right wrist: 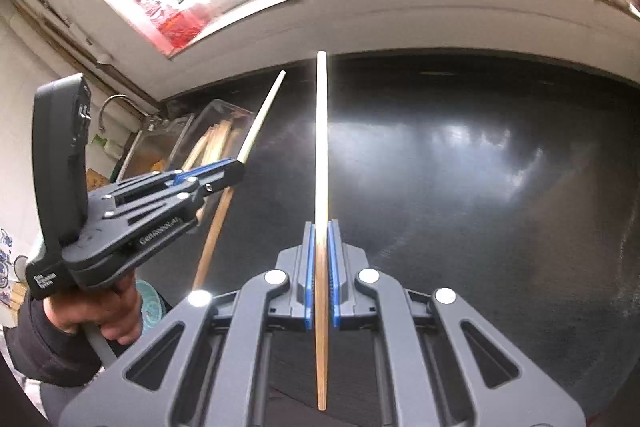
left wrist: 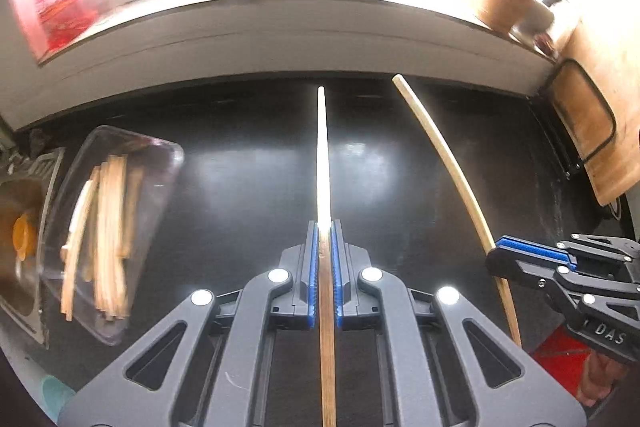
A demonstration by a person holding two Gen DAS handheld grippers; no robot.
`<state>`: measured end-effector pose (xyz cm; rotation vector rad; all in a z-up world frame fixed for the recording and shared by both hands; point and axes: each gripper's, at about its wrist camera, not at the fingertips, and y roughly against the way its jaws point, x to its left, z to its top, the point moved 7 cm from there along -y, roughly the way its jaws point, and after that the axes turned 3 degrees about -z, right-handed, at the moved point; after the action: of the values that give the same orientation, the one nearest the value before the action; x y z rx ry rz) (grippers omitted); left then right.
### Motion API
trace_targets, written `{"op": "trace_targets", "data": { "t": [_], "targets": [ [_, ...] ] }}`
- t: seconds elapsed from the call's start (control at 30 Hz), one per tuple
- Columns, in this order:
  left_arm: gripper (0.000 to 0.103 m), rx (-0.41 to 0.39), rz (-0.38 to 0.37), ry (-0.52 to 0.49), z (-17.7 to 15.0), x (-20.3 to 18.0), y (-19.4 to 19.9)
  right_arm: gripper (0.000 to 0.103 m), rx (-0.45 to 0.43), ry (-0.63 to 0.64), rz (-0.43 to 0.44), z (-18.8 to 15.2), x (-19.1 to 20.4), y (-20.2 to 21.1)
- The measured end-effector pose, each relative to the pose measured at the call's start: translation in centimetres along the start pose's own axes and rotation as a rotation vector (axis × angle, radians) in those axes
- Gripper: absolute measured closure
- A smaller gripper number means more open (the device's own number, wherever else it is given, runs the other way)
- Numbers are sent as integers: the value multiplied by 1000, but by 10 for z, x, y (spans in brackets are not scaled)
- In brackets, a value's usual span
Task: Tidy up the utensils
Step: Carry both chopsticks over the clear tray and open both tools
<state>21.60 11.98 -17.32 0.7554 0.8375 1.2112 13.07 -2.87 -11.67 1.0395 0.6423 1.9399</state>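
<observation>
Behind left gripper (left wrist: 325,227), chopstick (left wrist: 324,155) end cut off.

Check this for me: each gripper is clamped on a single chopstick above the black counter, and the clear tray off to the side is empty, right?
Not quite. The clear tray is not empty: the left wrist view shows several wooden chopsticks lying in it. The rest holds: the left gripper is shut on one chopstick and the right gripper on another chopstick, above the black counter.
</observation>
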Motion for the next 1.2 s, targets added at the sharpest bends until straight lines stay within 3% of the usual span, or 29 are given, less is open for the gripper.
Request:
{"op": "trace_targets", "data": {
  "t": [0.3,0.6,0.87,1.2],
  "targets": [
    [97,-22,76,129,-1,148,32,96,37,51,73,31,116,-61],
    [97,20,137,199,-11,273,25,96,132,-12,103,56,208,-154],
    [97,67,100,199,-8,309,-6,96,191,-72,56,61,239,-213],
    [97,100,79,194,4,323,-36,96,201,-111,7,72,234,-242]
  ]
}}
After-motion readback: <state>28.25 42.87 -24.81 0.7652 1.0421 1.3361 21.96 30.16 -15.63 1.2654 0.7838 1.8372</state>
